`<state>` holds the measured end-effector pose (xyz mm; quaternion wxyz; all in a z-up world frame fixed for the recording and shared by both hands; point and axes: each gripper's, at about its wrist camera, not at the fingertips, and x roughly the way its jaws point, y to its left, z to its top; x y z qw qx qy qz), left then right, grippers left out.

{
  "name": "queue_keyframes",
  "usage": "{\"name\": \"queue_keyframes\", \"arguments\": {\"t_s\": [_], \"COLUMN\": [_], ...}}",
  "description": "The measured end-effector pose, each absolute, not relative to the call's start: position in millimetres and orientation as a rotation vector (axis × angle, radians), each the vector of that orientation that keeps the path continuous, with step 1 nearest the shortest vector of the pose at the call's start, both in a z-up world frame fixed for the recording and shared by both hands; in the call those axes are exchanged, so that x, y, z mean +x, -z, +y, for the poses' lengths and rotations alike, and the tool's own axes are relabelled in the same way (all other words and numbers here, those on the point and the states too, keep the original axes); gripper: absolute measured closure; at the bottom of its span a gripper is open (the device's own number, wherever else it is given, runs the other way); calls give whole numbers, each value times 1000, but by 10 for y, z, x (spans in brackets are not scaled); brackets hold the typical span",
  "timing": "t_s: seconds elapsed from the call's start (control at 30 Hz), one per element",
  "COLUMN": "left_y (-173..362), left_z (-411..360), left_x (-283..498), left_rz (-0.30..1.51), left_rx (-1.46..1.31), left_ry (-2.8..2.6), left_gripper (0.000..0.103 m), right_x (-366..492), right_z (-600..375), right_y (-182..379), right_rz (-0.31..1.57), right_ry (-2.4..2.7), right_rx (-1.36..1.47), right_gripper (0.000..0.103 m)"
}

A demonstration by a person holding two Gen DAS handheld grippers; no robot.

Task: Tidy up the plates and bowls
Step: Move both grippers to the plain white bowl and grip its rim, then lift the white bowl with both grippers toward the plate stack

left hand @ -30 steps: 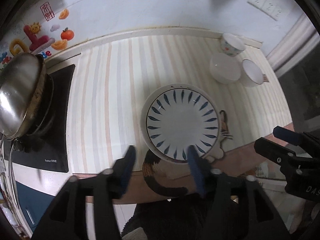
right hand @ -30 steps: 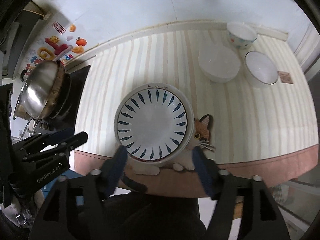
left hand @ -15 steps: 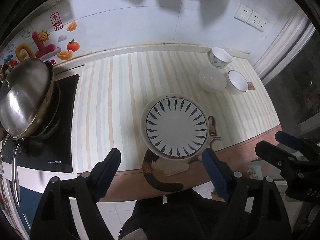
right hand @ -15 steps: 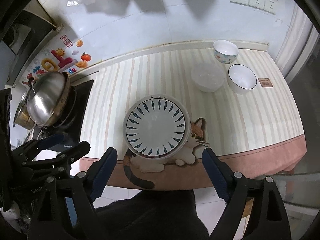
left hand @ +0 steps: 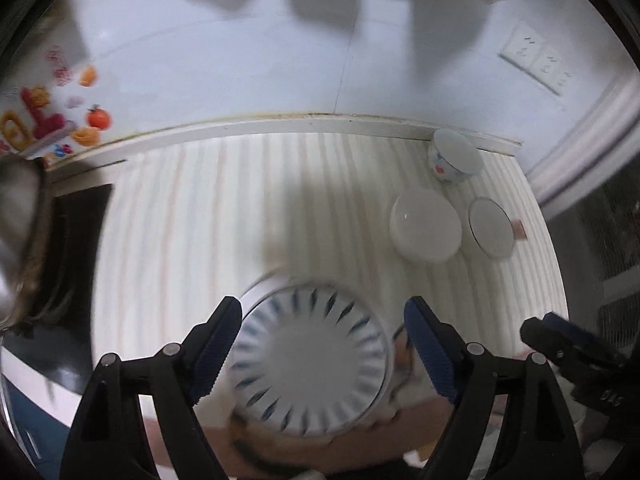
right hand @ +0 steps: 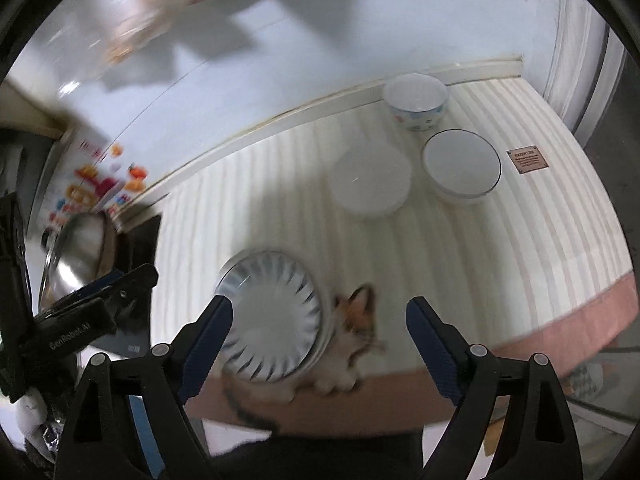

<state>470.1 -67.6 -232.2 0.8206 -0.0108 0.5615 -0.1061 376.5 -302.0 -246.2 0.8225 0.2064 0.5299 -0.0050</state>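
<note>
Both views blurred by motion; fine detail soft.

Left claw (left hand: 322,346): jaws spread wide, nothing between the pads. In its own view the blue-petal plate (left hand: 310,356) lies between and beyond the fingers; contact cannot be judged through the blur. The plate sits near the front edge of the tabletop (left hand: 224,208), which is covered with a pale striped cloth. A cat picture (right hand: 356,328) is printed on the cloth just right of the plate, partly under its rim.

Right claw (right hand: 320,346): jaws also wide apart, holding nothing. In its view the plate (right hand: 272,316) lies by the left finger, and the cat print shows in the gap between the fingers.

Far right of the tabletop, three bowls in a cluster:
- patterned bowl (right hand: 416,100) with small coloured marks, against the back wall;
- plain white bowl (right hand: 370,178), in front and to its left;
- dark-rimmed bowl (right hand: 462,164), just right of the white one.
All three stand well apart from the plate.

Writing: a small brown label (right hand: 528,160) on the cloth right of the dark-rimmed bowl, top line possibly "GREEN LIFE", the rest too small. The left claw body (right hand: 76,332), seen from the right wrist, carries "GenRobot.AI".

Left side: steel pan lid (right hand: 80,248) over a black cooktop (left hand: 76,240). Colourful stickers (left hand: 52,120) on the wall behind. Wall sockets (left hand: 536,60) upper right.
</note>
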Motion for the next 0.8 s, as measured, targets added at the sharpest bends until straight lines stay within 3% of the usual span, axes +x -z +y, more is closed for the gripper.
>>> {"name": "queue_keyframes", "arguments": {"t_s": [0.1, 0.3, 0.47, 0.53, 0.6, 0.67, 0.8], "left_y": [2631, 3283, 3670, 3779, 3876, 3899, 3864], "left_z": [-975, -1467, -1828, -1954, -2036, -2096, -2127], "left_x": [5127, 5753, 6050, 6122, 6165, 6153, 6064], "left_rz": [1259, 1413, 1489, 1505, 1518, 1510, 1493], "left_rx": [-49, -52, -37, -19, -2, 40, 53], "left_ry": [234, 249, 291, 312, 325, 311, 311], "left_gripper": [24, 53, 55, 72, 79, 82, 82], "right_x": [4171, 4878, 5276, 5369, 5465, 5521, 5576], "right_z": [-3465, -3959, -4065, -4073, -4060, -4031, -3994], "right_y": [2844, 3592, 4012, 4117, 4217, 4259, 4283], "right_rz": [1153, 1241, 1309, 1333, 1362, 1376, 1380], "right_ry": [36, 13, -12, -10, 0, 13, 27], "right_rx": [489, 611, 639, 630, 612, 580, 554], "right_gripper": [14, 44, 58, 65, 69, 81, 86]}}
